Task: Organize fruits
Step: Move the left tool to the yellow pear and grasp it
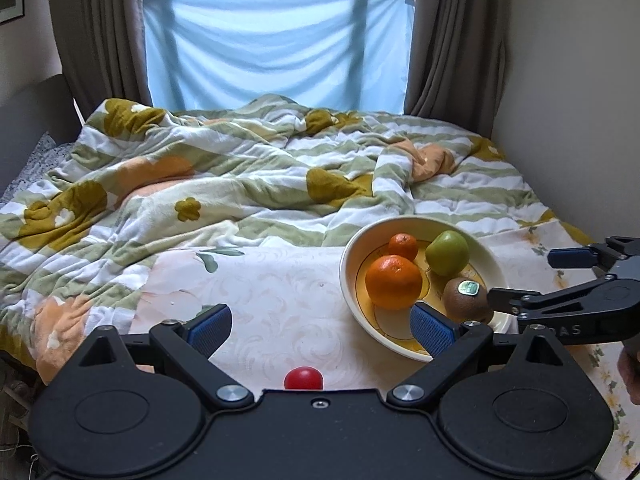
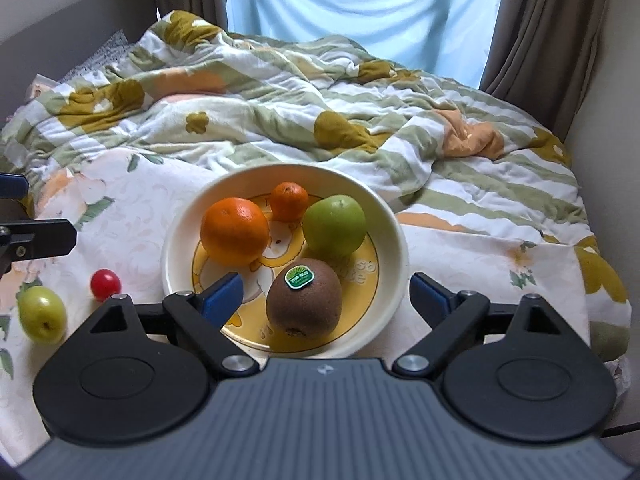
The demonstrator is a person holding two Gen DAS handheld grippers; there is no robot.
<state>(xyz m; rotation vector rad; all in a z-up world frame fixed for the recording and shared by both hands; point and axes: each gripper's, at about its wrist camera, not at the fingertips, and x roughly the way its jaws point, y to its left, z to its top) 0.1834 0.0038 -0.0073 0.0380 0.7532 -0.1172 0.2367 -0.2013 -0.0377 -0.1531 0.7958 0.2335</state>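
Note:
A cream bowl (image 2: 384, 208) with a yellow inside sits on a pale floral cloth on the bed. It holds a large orange (image 2: 234, 230), a small orange (image 2: 289, 201), a green apple (image 2: 334, 225) and a kiwi (image 2: 304, 304) with a green sticker. My right gripper (image 2: 326, 296) is open around the kiwi without touching it. A small red fruit (image 2: 105, 284) and a small green fruit (image 2: 41, 314) lie on the cloth left of the bowl. My left gripper (image 1: 322, 326) is open and empty above the cloth, with the red fruit (image 1: 303, 379) just below it and the bowl (image 1: 352, 296) to its right.
A rumpled green, white and orange floral blanket (image 1: 240, 176) covers the bed behind the cloth. Brown curtains (image 1: 452, 40) and a blue sheet (image 1: 276, 44) hang at the window. A wall (image 1: 572, 100) runs along the right side. The right gripper (image 1: 524, 276) shows beside the bowl.

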